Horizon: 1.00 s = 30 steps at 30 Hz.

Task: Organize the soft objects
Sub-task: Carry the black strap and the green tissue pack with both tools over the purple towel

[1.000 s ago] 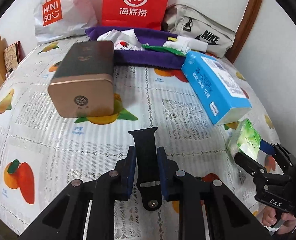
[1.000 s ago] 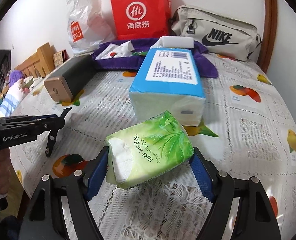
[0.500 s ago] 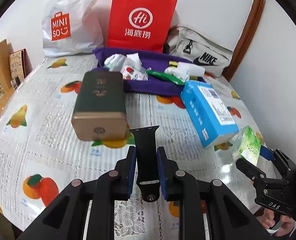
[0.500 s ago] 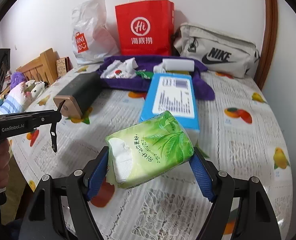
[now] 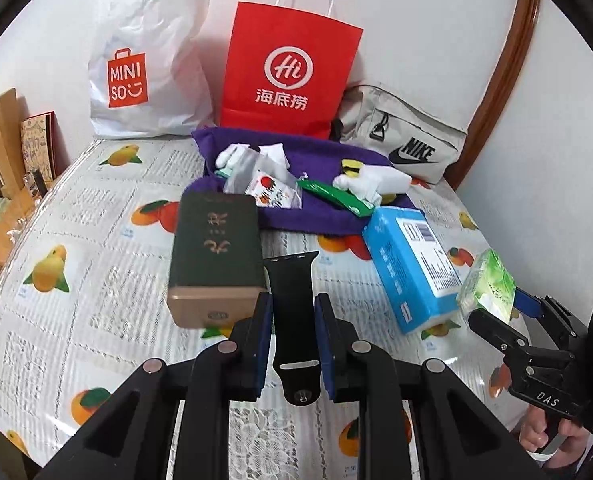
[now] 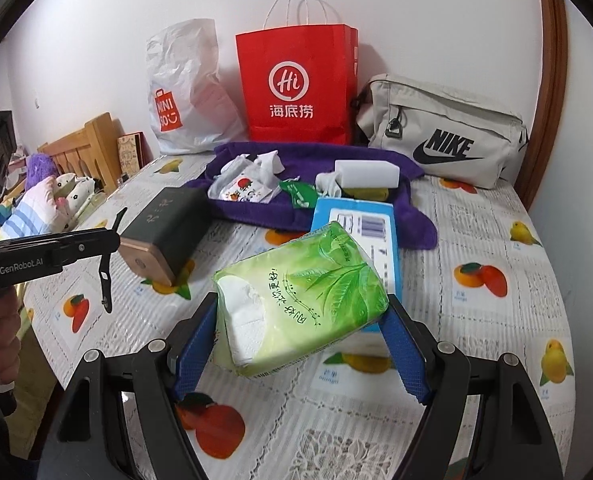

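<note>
Left gripper (image 5: 292,320), low centre of its view, has blue pads pinched on a black strap; right gripper (image 6: 302,320), lower centre, clamps a green pack, a hand (image 5: 552,434) gripping its handle at lower right

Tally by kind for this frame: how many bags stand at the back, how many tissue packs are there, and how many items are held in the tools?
Bags: 3 (white plastic bag, red paper bag, grey pouch)
Tissue packs: 2 (blue pack, green pack)
Held items: 2 (black strap, green pack)
Total: 6 separate things
</note>
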### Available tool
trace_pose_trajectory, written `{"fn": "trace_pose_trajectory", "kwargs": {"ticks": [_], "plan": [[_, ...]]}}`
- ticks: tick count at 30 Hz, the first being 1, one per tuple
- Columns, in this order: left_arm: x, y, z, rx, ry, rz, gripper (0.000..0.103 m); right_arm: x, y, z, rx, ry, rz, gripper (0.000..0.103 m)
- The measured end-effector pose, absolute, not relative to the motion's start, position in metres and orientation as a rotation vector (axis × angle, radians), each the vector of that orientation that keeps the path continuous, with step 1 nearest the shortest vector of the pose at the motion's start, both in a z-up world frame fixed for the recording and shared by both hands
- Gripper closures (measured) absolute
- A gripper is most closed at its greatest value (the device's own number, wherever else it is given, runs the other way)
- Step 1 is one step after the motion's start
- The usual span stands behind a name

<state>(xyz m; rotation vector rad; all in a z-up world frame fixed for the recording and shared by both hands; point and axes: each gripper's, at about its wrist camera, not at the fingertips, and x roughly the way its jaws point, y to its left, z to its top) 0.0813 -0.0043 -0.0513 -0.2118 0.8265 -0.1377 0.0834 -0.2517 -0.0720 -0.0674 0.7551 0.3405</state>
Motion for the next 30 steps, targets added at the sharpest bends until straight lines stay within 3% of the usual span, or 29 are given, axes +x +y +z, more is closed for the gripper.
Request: {"fn": "trace_pose_trajectory", "kwargs": {"ticks": [30], "plan": [[0.205,0.022,-0.034,-0.218,0.825,-0.147,0.083,0.237,-0.213,-0.051,-0.080,0.766,0.364,0.025]]}}
